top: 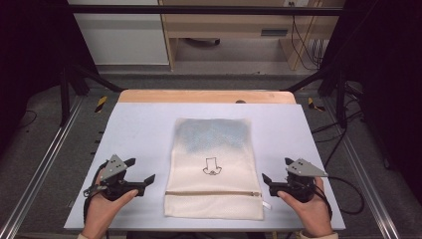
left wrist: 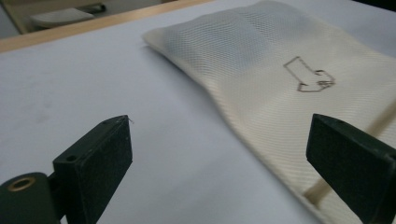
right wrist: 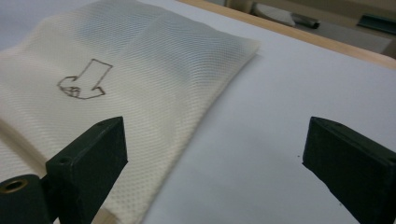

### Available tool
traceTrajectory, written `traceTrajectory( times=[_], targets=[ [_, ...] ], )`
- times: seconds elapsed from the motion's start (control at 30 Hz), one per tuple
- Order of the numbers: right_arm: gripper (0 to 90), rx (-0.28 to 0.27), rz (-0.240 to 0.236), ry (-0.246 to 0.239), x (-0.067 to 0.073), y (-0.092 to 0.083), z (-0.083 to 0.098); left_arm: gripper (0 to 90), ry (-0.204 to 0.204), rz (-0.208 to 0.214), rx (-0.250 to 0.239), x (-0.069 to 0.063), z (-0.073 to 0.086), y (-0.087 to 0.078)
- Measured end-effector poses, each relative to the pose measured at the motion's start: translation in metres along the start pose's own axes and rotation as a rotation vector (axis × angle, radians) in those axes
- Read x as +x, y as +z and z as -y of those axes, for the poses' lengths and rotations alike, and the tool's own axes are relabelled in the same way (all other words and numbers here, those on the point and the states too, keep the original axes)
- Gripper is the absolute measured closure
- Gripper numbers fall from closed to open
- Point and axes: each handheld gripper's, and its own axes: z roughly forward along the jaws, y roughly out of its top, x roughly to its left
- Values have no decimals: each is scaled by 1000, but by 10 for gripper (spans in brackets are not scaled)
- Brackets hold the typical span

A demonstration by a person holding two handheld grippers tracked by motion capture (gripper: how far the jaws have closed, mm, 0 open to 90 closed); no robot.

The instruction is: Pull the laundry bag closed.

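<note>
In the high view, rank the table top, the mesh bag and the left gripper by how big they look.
1. table top
2. mesh bag
3. left gripper

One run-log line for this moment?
mesh bag: flat on table, zipper closed | left tongs: open, empty, beside bag | right tongs: open, empty, beside bag

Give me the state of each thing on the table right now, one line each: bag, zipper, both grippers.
Mesh bag: lying flat on the table, something bluish-grey inside its far half, held by neither gripper.
Zipper: looks closed across the near end, white pull tab at its right end.
Left gripper: open, nothing between its fingers, beside the bag's left edge.
Right gripper: open, nothing between its fingers, beside the bag's right edge.
</note>
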Motion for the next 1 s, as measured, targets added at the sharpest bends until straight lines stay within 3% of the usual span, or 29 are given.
traceTrajectory(
  times=[0.07, 0.27, 0.37, 0.67, 0.77, 1.0],
  targets=[
    [71, -3, 20, -1, -3, -1, 1, 68, -3, -41, -14, 8, 0, -5],
    [63, 5, 42, 20, -16, -5, 6, 56, -53, -92, -43, 31, 6, -16],
    [62, 11, 44, 32, -19, -5, 9, 41, -54, -124, -48, 41, 8, -19],
    [46, 27, 73, 73, -33, -7, 19, 38, -79, -177, -6, 59, 18, -15],
    [48, 43, 86, 97, -39, -5, 25, 40, -69, -186, 29, 63, 22, -10],
    [68, 99, 103, 96, -47, 0, 39, 39, -38, -201, 79, 65, 27, -1]
  ],
)
